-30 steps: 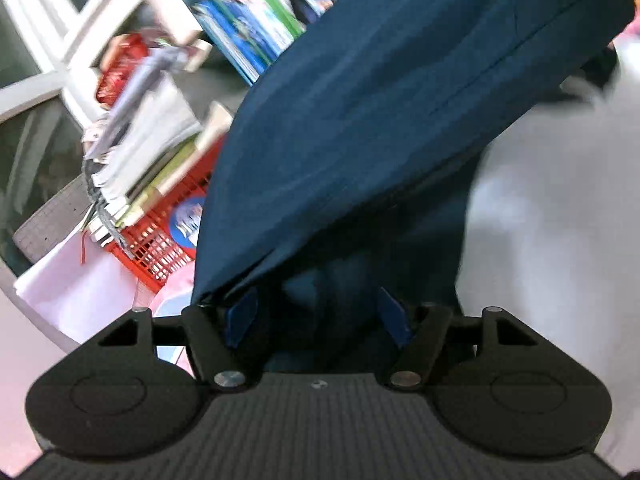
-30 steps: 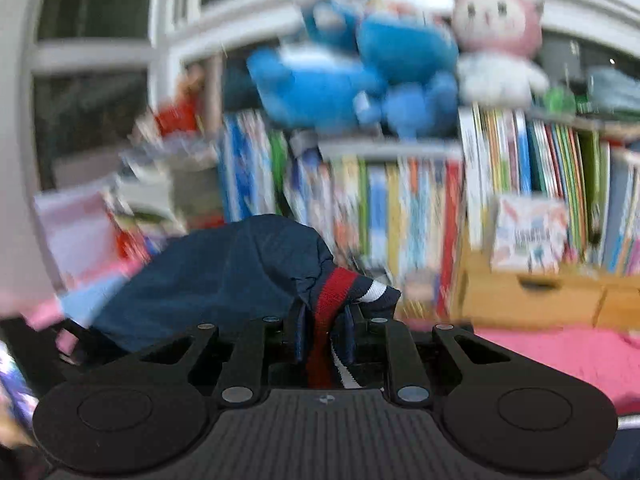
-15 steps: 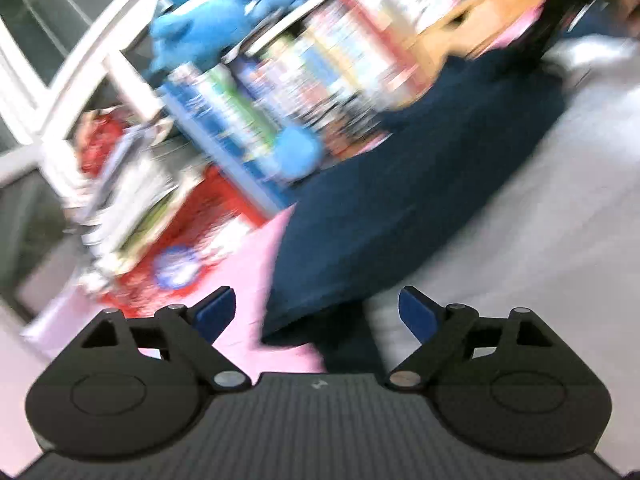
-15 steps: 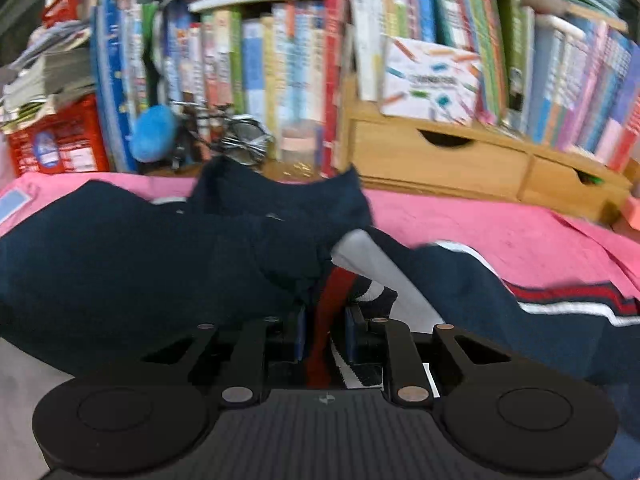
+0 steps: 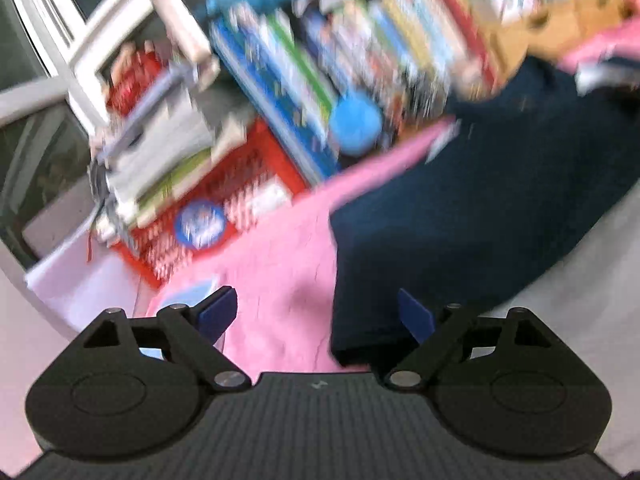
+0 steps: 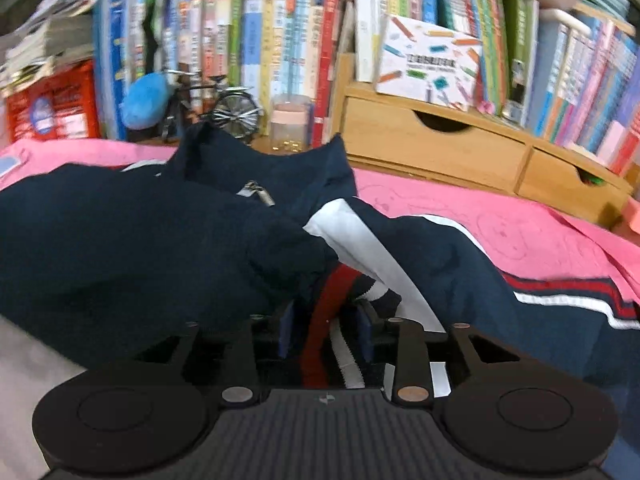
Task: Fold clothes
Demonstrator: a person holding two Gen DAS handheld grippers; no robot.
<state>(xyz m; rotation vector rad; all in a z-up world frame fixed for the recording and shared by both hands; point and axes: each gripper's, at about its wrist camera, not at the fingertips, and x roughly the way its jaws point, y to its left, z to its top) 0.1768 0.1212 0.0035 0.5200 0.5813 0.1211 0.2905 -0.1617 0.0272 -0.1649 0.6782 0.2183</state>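
Left gripper [image 5: 316,316] spread wide, empty, above pink cloth [image 5: 280,272] just beside navy jacket [image 5: 460,220]. Right gripper [image 6: 326,330] clamped on red-and-white striped cuff [image 6: 320,340] of the jacket, lying on the cloth before bookshelf [image 6: 280,40].

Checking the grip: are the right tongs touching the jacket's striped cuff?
Touching. The right wrist view shows the right tongs shut on the striped cuff of the navy jacket.

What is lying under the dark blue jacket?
Under the jacket a pink cloth shows at the far side and a grey surface at the near left. What lies beneath its middle is covered.
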